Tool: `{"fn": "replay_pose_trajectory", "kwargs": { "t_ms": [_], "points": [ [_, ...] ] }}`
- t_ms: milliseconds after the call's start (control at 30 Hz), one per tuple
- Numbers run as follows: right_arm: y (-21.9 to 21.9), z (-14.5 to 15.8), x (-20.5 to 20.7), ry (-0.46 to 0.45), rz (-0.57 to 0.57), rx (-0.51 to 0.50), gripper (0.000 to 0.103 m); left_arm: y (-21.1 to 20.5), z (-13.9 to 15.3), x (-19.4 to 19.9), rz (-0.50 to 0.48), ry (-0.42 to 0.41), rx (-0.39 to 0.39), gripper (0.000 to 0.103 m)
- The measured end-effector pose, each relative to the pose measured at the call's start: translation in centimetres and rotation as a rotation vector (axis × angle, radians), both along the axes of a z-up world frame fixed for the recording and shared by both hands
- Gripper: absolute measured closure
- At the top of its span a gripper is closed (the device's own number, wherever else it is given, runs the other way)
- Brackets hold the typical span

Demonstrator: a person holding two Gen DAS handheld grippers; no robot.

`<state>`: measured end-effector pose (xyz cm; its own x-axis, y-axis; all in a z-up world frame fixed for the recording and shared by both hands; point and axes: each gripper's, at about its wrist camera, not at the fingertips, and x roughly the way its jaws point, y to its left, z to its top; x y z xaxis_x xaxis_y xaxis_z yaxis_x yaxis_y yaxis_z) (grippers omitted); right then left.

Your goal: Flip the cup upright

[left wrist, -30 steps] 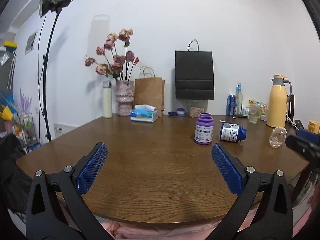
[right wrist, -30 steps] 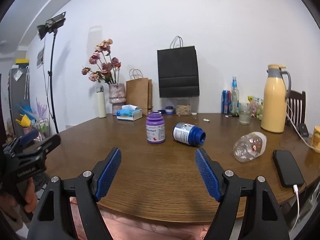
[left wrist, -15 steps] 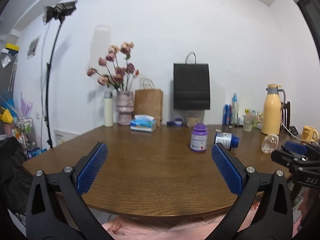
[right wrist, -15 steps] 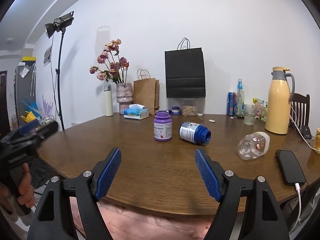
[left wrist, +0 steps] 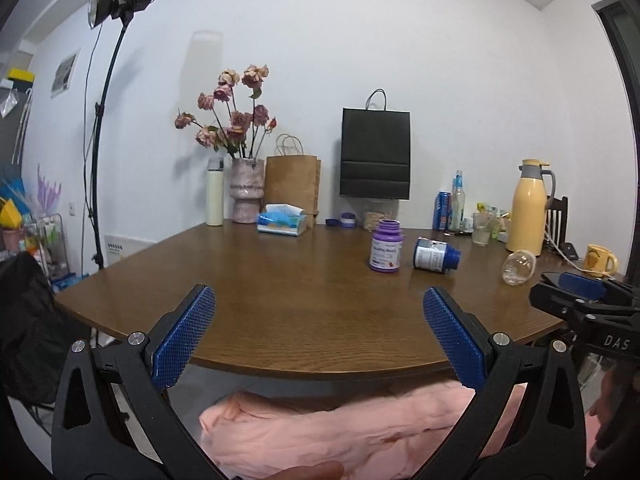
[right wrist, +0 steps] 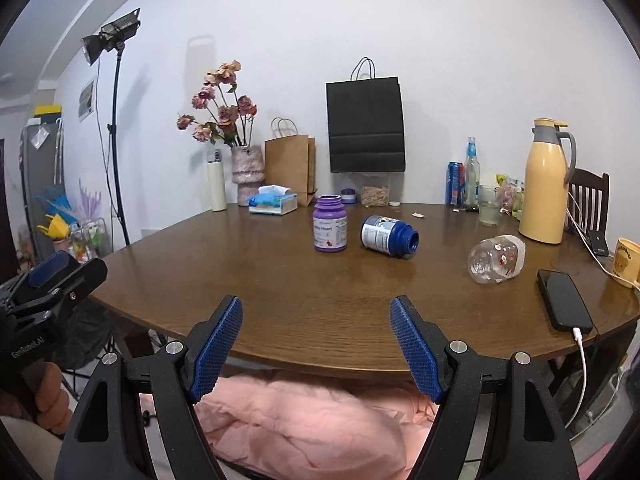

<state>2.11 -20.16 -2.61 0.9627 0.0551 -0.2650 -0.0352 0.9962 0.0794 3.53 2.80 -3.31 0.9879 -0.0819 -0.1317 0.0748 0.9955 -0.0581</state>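
Observation:
A clear plastic cup [right wrist: 496,259] with small printed figures lies on its side on the right part of the brown table [right wrist: 280,280]; it also shows in the left wrist view [left wrist: 519,267]. My right gripper [right wrist: 316,344] is open and empty at the table's near edge, well short of the cup. My left gripper [left wrist: 318,336] is open and empty at the near edge, left of the cup. Each gripper shows at the side of the other's view.
A purple jar [right wrist: 330,230] stands upright mid-table beside a blue jar [right wrist: 388,237] lying on its side. A phone [right wrist: 564,300] on a cable, a yellow mug [right wrist: 628,262] and a yellow thermos [right wrist: 546,184] are at the right. Bags, vase and tissue box line the back.
Both grippers have drawn back from the table and dropped lower, so the table edge and pink cloth below now show. Both stay open. Nothing on the table moved.

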Motion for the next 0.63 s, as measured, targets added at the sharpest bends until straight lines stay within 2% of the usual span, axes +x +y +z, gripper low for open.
{"fn": "replay_pose_trajectory", "kwargs": {
  "t_ms": [633],
  "points": [
    [-0.26, 0.03, 0.07, -0.003, -0.002, 0.014, 0.022, -0.62, -0.14, -0.45, -0.026, -0.011, 0.044, 0.0]
  ]
}}
